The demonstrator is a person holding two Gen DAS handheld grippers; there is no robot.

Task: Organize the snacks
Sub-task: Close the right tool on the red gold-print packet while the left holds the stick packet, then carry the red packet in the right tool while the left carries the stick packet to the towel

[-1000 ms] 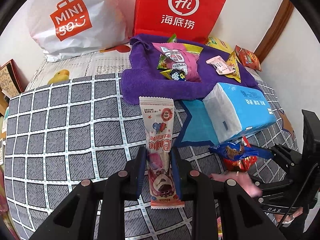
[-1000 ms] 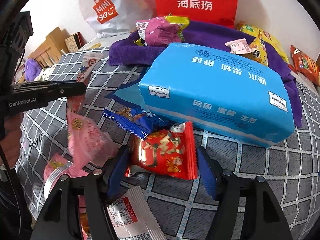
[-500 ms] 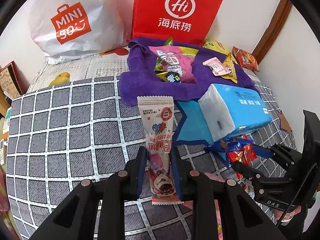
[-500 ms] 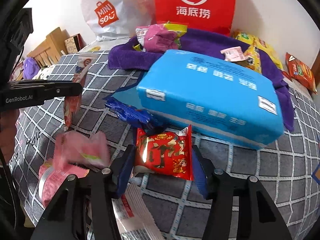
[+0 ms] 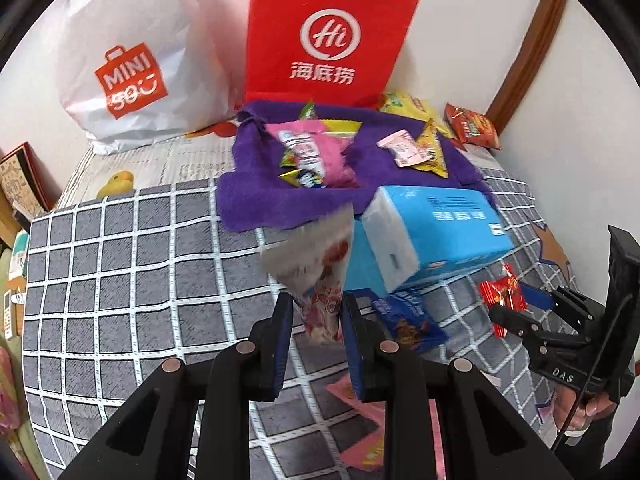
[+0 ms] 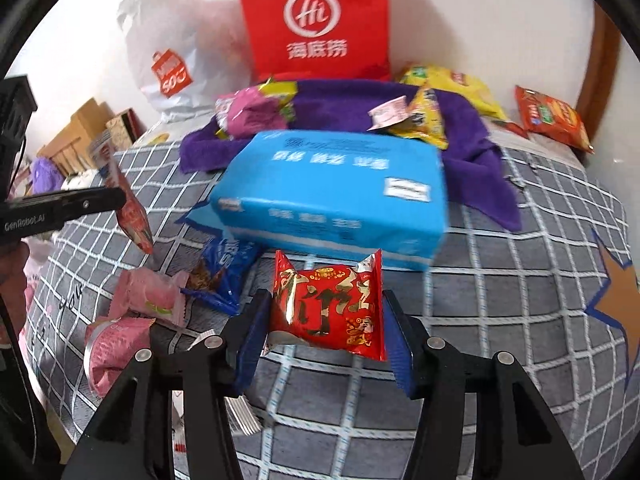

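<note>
Left gripper (image 5: 316, 320), lower centre: fingers clamped on a long pink wrapper (image 5: 320, 276), lifted off the checked cover (image 5: 120, 280). Right gripper (image 6: 326, 326), lower centre: fingers closed against a red packet (image 6: 326, 308), raised before the blue tissue pack (image 6: 332, 196). Purple towel (image 5: 256, 196) with snacks, upper centre.

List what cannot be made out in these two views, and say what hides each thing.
- Long pink-and-white snack packet, left wrist view: print is motion-blurred; the left tongs cover its lower end.
- Dark blue snack packet, right wrist view: partly tucked under the blue tissue pack; label unreadable.
- Wrappers near the bottom edge, right wrist view: covered by the right tongs gripping the red snack packet.
- Red bag, both views: top cut off by the frame.
</note>
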